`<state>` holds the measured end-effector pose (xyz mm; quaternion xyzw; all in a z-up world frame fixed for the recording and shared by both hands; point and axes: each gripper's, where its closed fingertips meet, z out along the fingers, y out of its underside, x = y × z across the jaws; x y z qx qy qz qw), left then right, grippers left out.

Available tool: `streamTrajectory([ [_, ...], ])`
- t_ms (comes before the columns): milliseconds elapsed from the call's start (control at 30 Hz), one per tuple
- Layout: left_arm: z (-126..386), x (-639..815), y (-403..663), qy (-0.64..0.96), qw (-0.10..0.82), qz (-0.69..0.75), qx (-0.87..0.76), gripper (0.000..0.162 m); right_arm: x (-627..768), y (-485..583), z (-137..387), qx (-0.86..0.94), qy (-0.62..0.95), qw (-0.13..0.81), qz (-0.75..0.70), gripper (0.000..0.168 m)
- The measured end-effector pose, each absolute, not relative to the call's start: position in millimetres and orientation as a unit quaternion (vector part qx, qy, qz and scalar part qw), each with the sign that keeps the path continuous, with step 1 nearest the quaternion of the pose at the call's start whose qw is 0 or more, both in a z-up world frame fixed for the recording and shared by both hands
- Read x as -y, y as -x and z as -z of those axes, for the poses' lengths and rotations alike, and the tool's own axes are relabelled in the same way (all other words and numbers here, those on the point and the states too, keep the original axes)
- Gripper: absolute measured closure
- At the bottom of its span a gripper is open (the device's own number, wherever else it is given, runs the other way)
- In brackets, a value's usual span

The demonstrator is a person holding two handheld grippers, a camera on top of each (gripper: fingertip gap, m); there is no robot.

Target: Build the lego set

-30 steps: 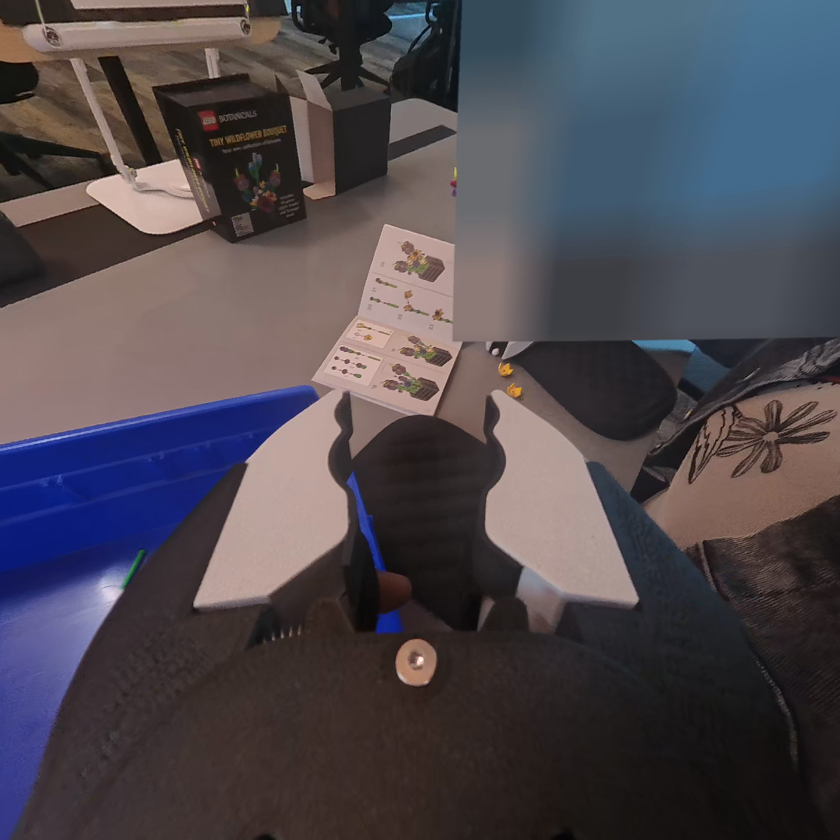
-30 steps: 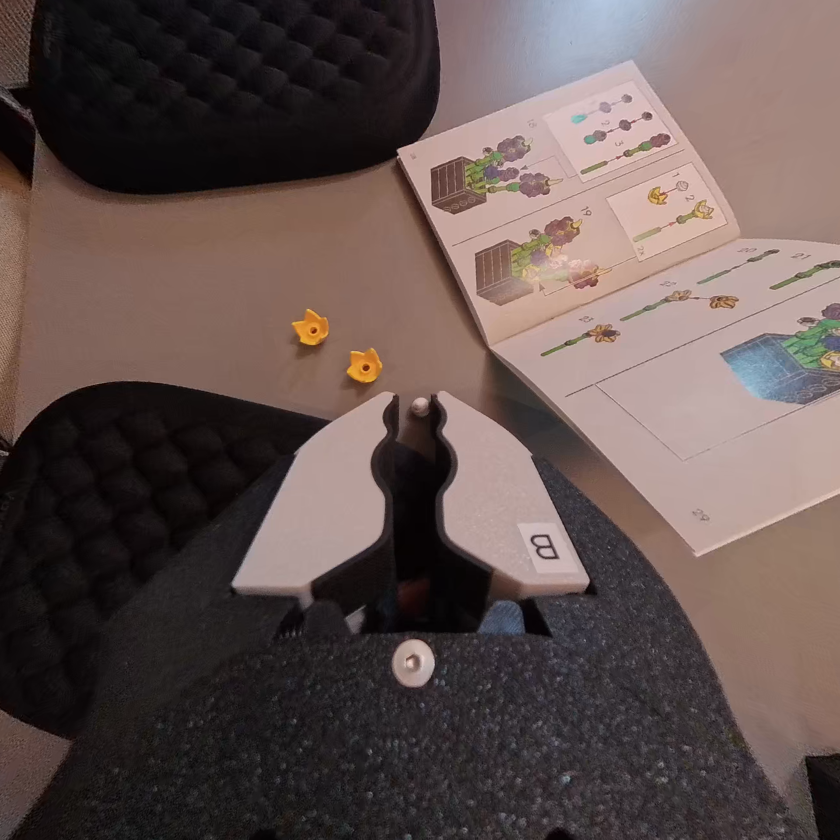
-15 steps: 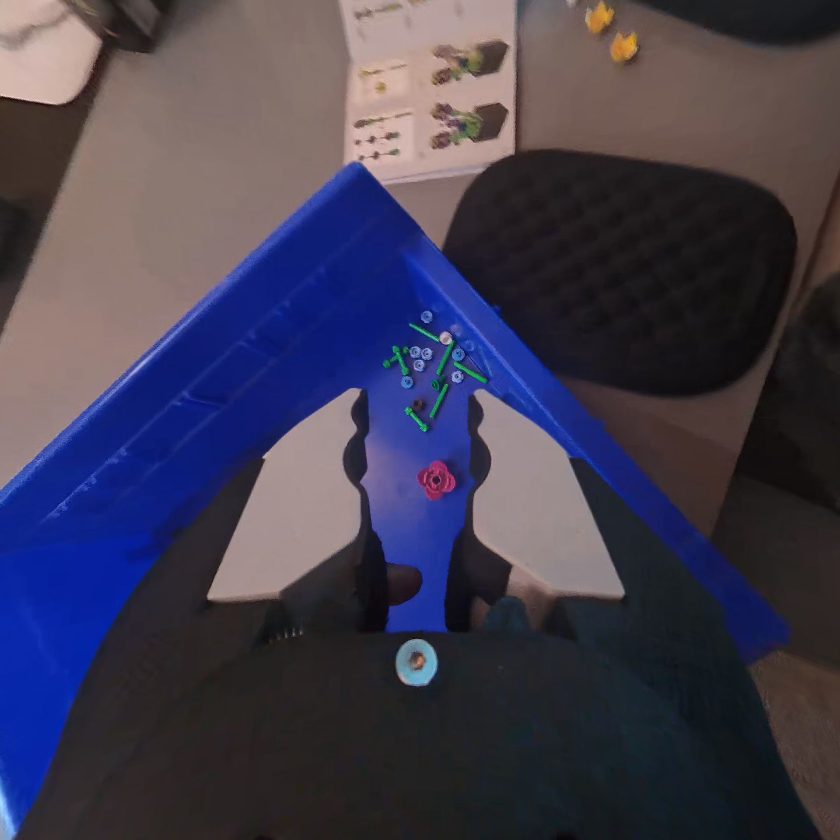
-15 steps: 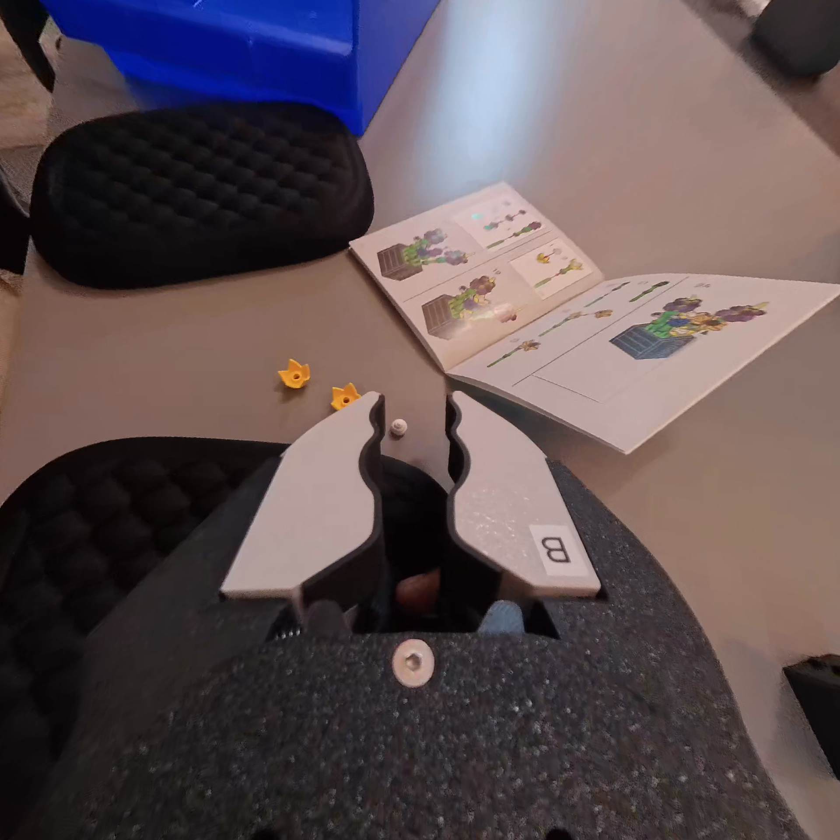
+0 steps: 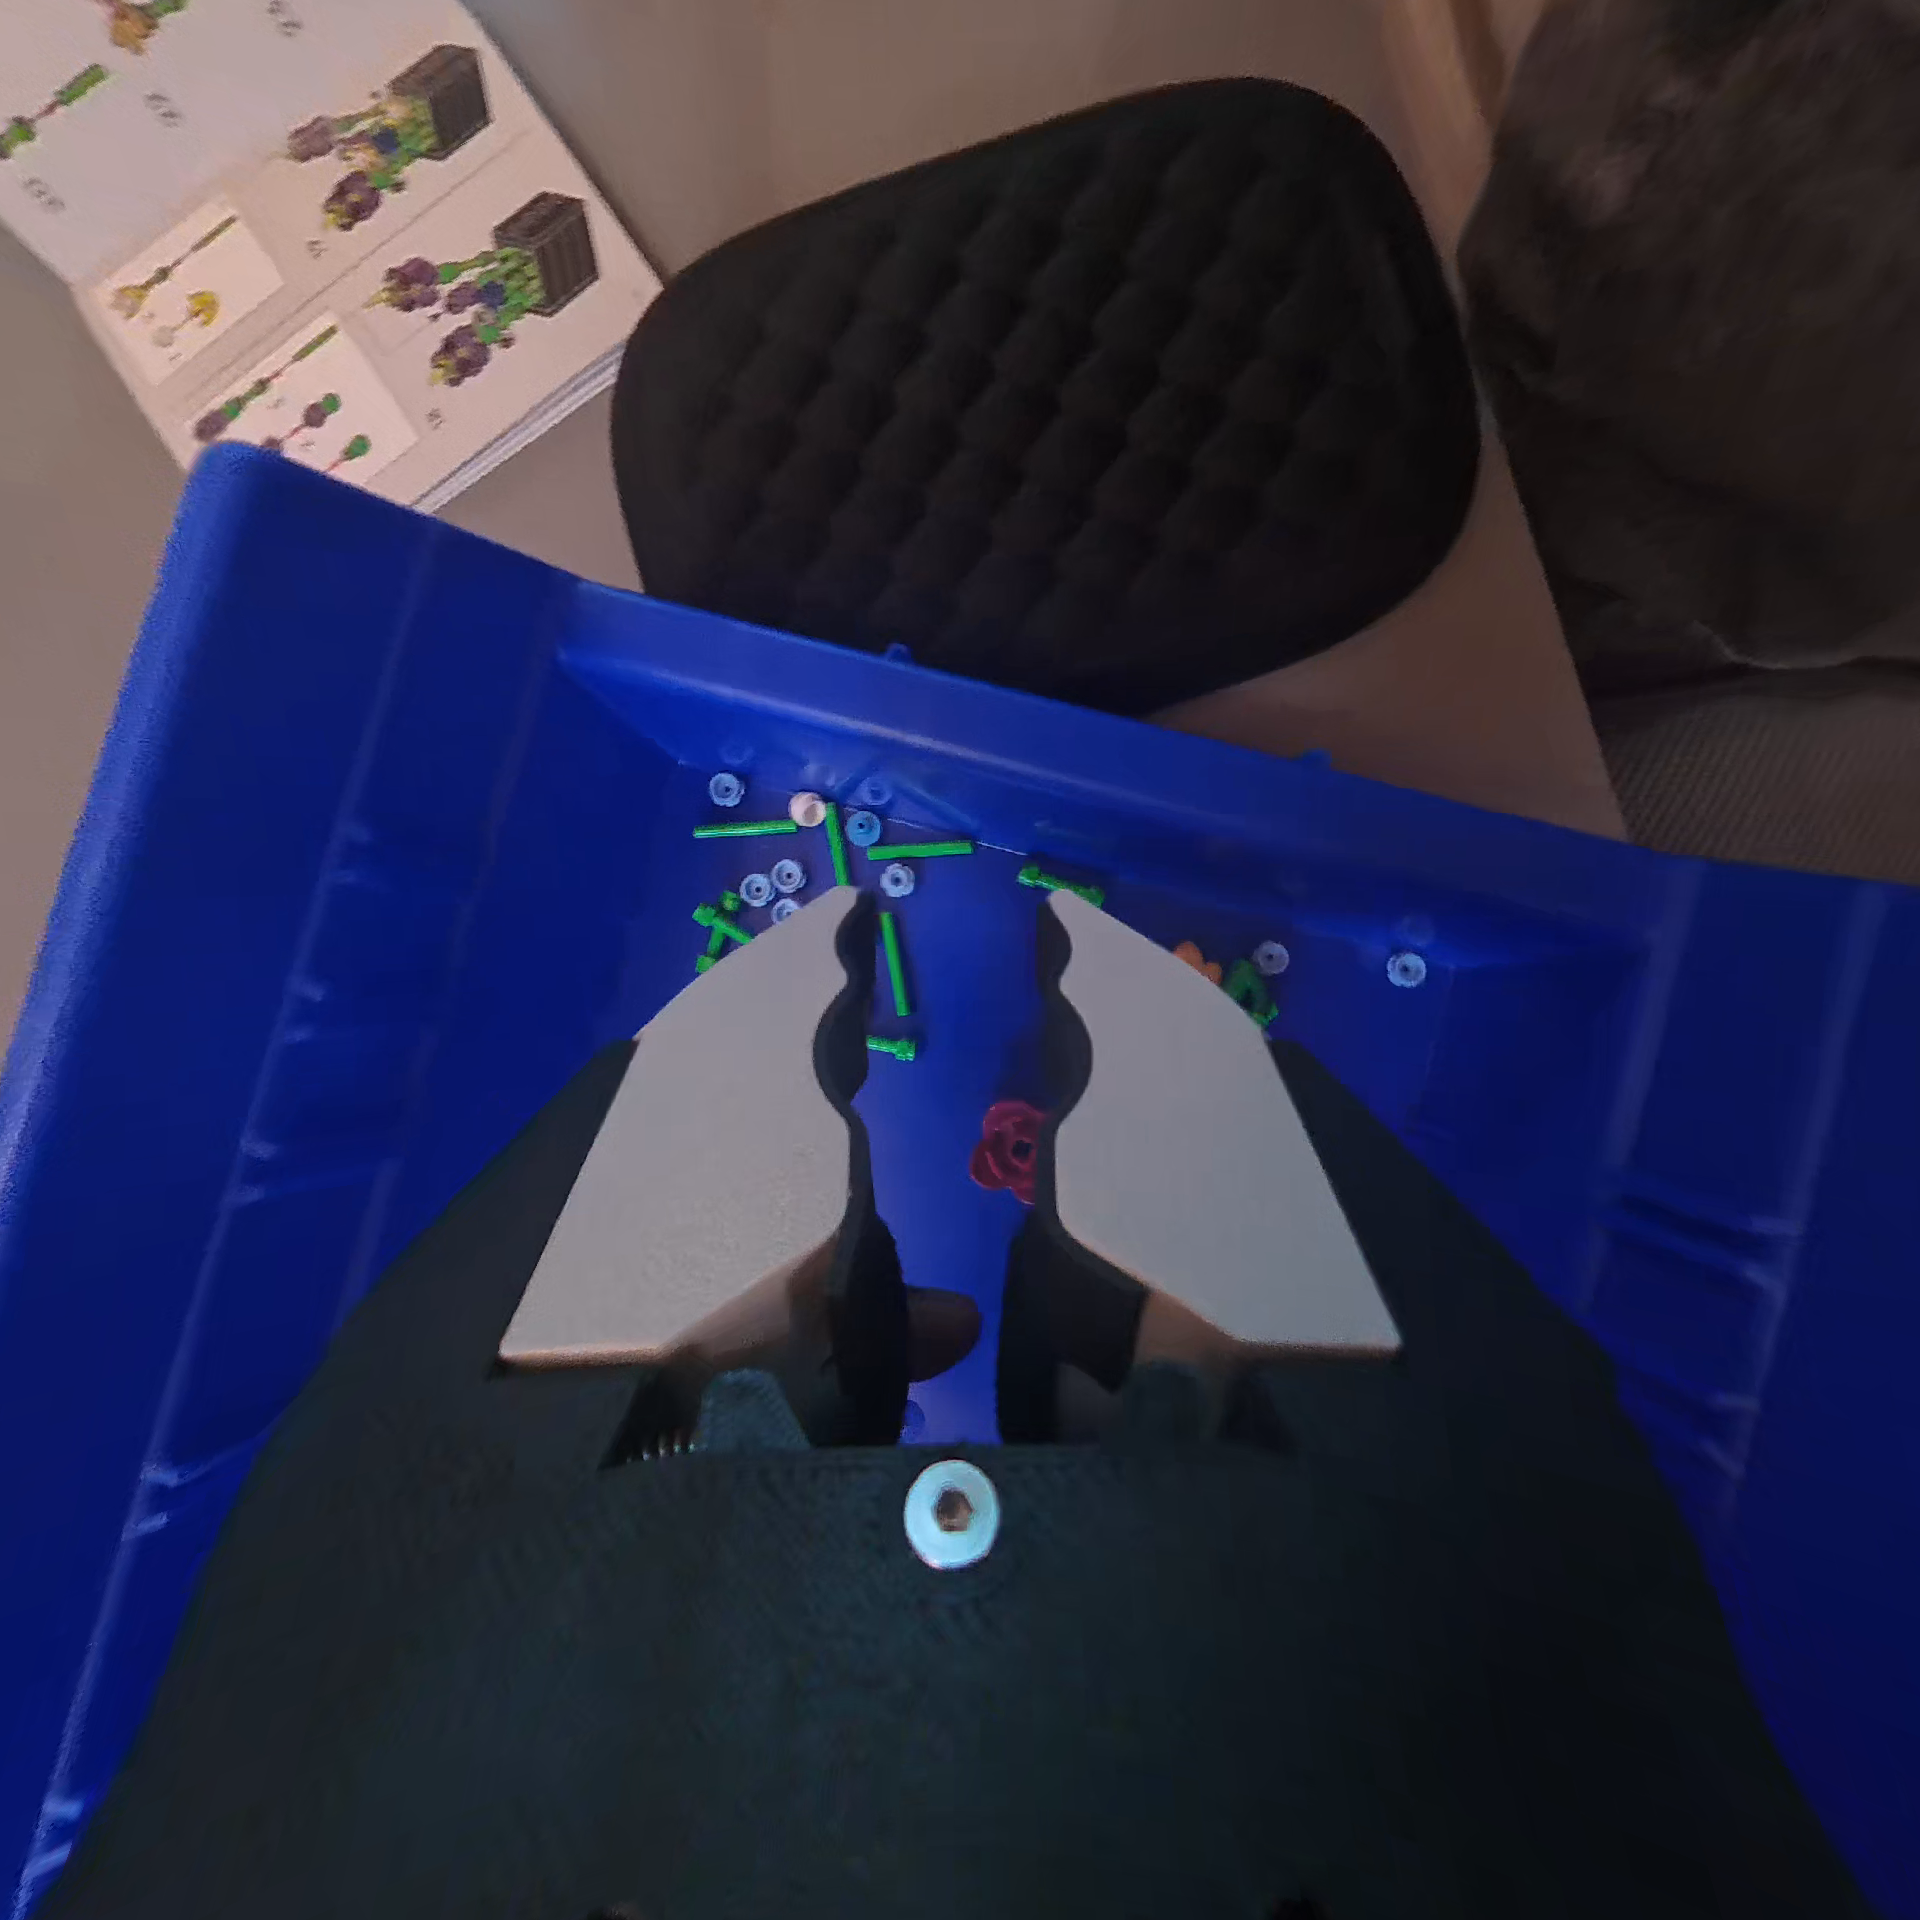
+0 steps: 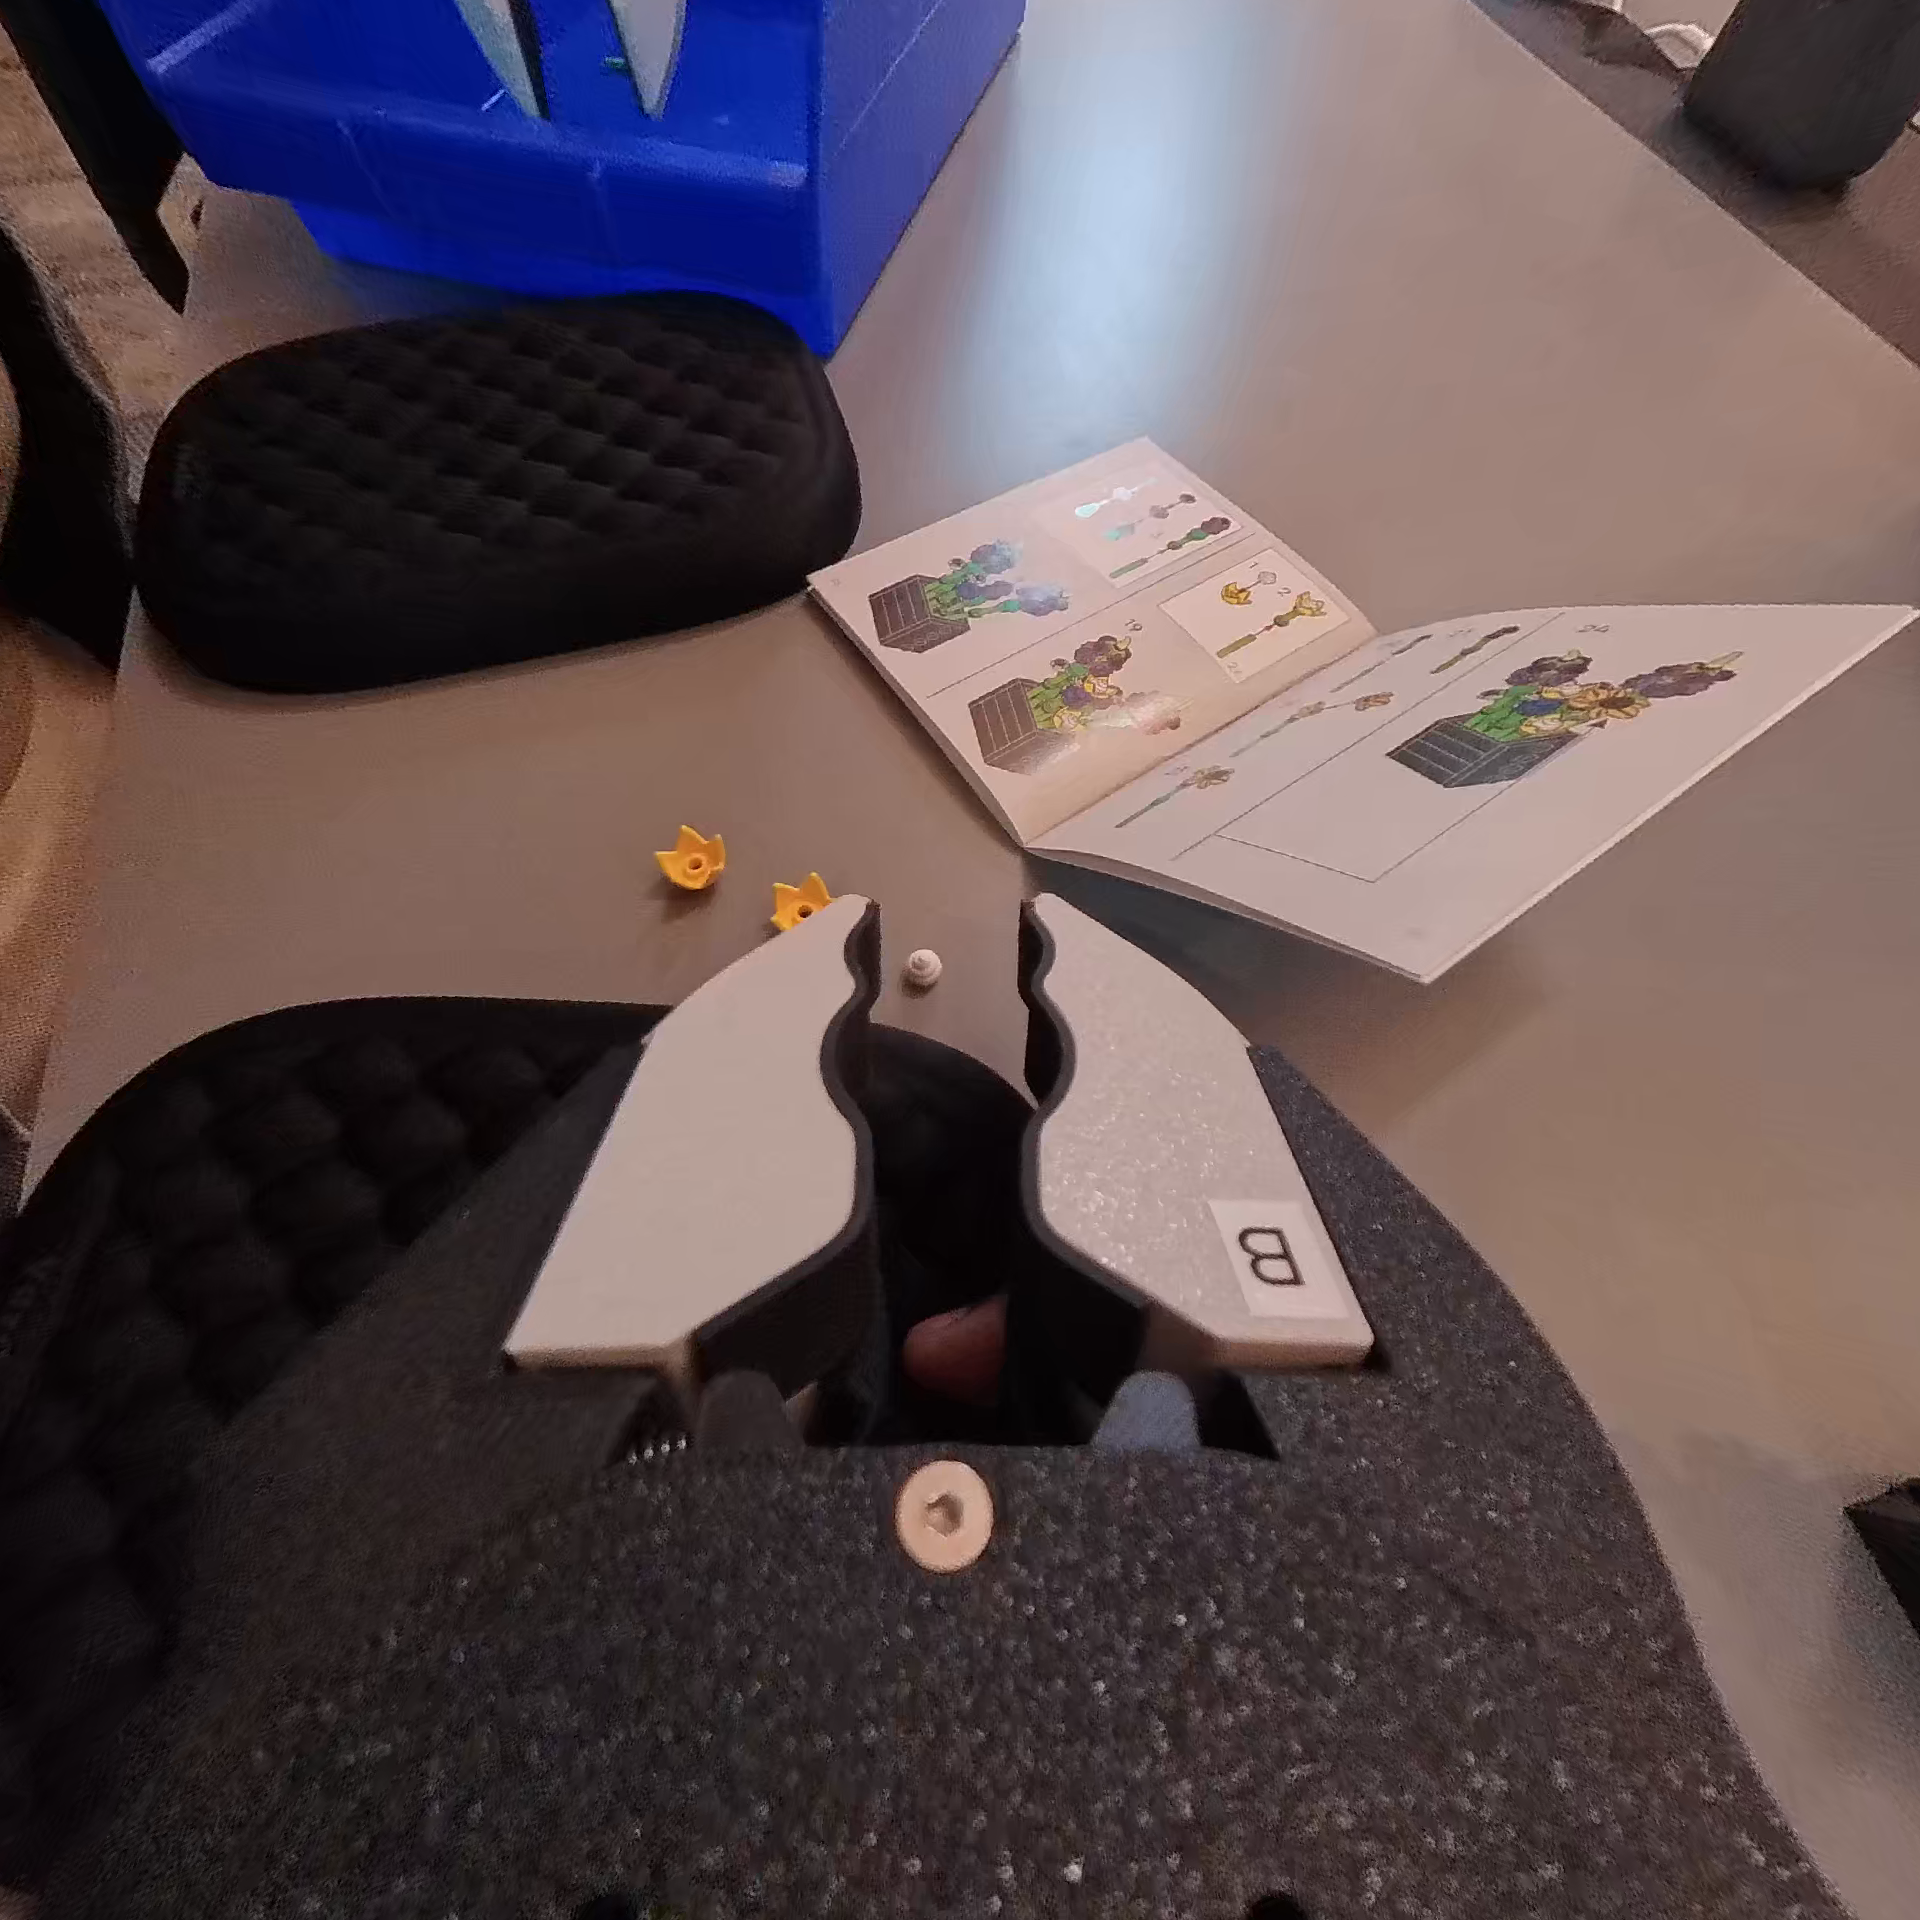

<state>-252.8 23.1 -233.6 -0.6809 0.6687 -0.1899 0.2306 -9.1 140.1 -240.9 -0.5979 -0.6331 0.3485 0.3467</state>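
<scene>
The left tongs point(image 5: 951, 904) hang wide open and empty inside the deep blue plastic bin point(image 5: 312, 935), tips just above a scatter of thin green stem rods point(image 5: 891, 977), pale blue round studs point(image 5: 771, 888) and 1 dark red rose piece point(image 5: 1010, 1143) that lies close to the inner edge of the right finger. On the grey tabletop point(image 6: 1351, 312), the right tongs point(image 6: 948, 912) are also parted and hold nothing; a tiny white round stud point(image 6: 921, 966) sits between their tips, with 2 yellow crown-shaped flower pieces point(image 6: 691, 857) just to the left, a black quilted pad point(image 6: 499, 488) beyond, and the open paper instruction booklet point(image 6: 1351, 748) to the right.

The bin pieces lie crowded and overlapping, so closing there could likely pinch 2 at once or flick a stem aside. The white stud is small enough to squirt out if gripped off-centre.

Compared with 0.5 s ago, the left tongs have sunk deeper into the bin and swung towards its far wall, and the right tongs have opened further around the stud.
</scene>
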Motion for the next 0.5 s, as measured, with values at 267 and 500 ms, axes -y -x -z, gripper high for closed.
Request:
streamTrajectory([
  [267, 238.8, -58.2, 239.8, 0.667, 0.309, 0.192, -0.650, 0.143, -143.5, 10.3, 250.9, 0.632, 0.626, 0.316, -0.331, 0.143],
  [500, 256.1, -57.8, 240.0, 0.649, 0.254, 0.171, -0.696, 0.150, -146.1, 10.7, 254.3, 0.628, 0.636, 0.314, -0.319, 0.143],
])
